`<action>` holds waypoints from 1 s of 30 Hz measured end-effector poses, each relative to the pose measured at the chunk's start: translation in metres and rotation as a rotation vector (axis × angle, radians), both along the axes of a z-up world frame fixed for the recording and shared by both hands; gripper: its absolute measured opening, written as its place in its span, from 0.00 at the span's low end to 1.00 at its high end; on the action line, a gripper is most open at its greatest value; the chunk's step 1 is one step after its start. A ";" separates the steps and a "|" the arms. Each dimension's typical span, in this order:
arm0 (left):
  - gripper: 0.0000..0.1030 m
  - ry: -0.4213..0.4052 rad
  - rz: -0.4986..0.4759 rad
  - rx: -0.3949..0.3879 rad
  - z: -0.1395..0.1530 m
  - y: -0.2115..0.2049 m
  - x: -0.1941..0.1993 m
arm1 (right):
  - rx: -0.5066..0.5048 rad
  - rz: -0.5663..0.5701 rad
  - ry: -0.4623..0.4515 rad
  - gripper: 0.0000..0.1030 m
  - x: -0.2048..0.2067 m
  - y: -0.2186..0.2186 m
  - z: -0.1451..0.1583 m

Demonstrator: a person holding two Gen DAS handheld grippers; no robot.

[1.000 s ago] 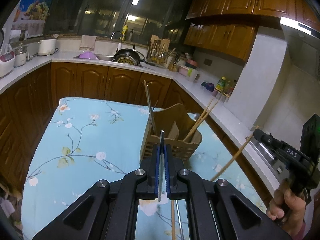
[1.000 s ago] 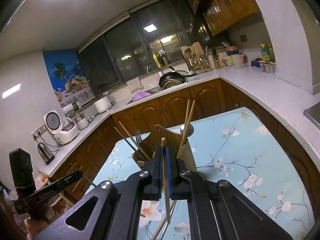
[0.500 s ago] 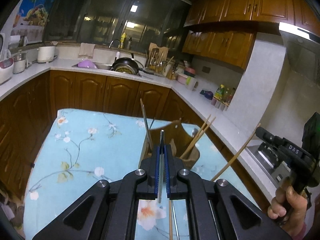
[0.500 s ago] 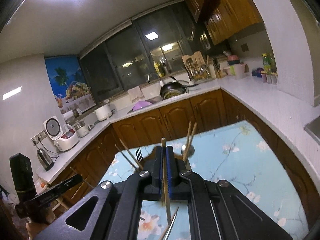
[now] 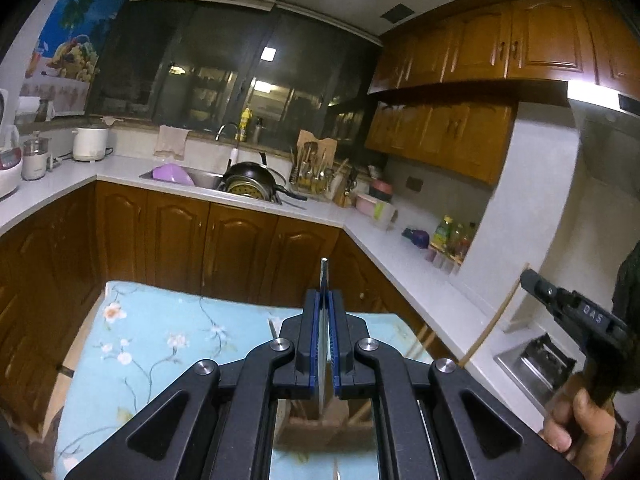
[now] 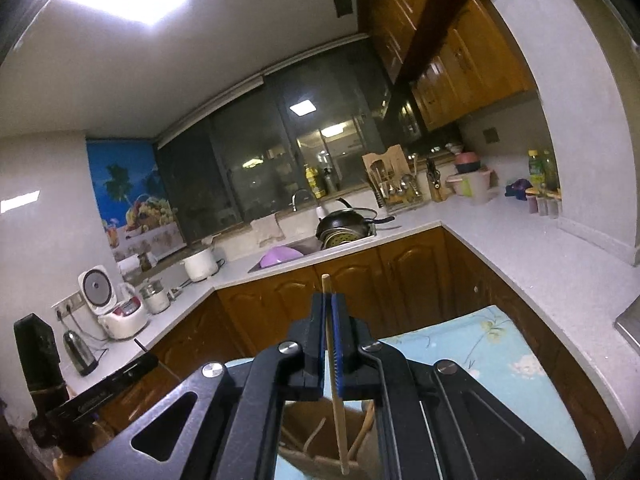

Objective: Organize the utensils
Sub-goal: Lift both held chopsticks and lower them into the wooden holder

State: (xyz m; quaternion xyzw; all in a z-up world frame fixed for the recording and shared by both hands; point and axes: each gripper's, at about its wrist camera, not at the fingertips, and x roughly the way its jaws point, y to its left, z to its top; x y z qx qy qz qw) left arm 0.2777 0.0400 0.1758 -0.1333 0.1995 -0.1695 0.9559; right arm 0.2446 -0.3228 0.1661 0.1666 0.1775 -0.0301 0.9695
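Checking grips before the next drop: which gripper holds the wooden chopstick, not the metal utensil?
The right gripper: a pale wooden chopstick runs between its pads. The left gripper pinches a flat grey metal utensil.

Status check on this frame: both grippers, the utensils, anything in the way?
Left gripper shut on a metal utensil. Right gripper shut on a wooden chopstick. Wooden utensil holder below both, on the floral tablecloth. Nothing in the way.

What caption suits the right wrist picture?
Right gripper shut on a wooden chopstick above the wooden utensil holder.
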 end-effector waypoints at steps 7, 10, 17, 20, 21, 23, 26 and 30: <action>0.03 0.022 0.025 0.041 -0.039 -0.018 0.028 | 0.022 -0.026 0.023 0.03 0.018 -0.009 -0.028; 0.03 0.056 0.022 0.040 -0.058 -0.024 0.036 | 0.044 -0.014 0.052 0.03 0.021 -0.010 -0.052; 0.03 0.146 0.011 0.056 -0.091 -0.033 0.059 | 0.087 -0.026 0.143 0.00 0.023 -0.016 -0.098; 0.03 0.180 0.005 0.050 -0.097 -0.032 0.070 | 0.095 -0.028 0.175 0.00 0.024 -0.017 -0.109; 0.03 0.182 0.004 0.049 -0.096 -0.029 0.066 | 0.095 -0.029 0.182 0.00 0.024 -0.017 -0.110; 0.03 0.177 0.001 0.050 -0.094 -0.029 0.064 | 0.101 -0.030 0.198 0.00 0.024 -0.019 -0.115; 0.04 0.183 -0.003 0.051 -0.091 -0.030 0.068 | 0.108 -0.034 0.211 0.00 0.022 -0.020 -0.119; 0.04 0.197 -0.007 0.037 -0.089 -0.026 0.070 | 0.114 -0.027 0.226 0.00 0.017 -0.020 -0.122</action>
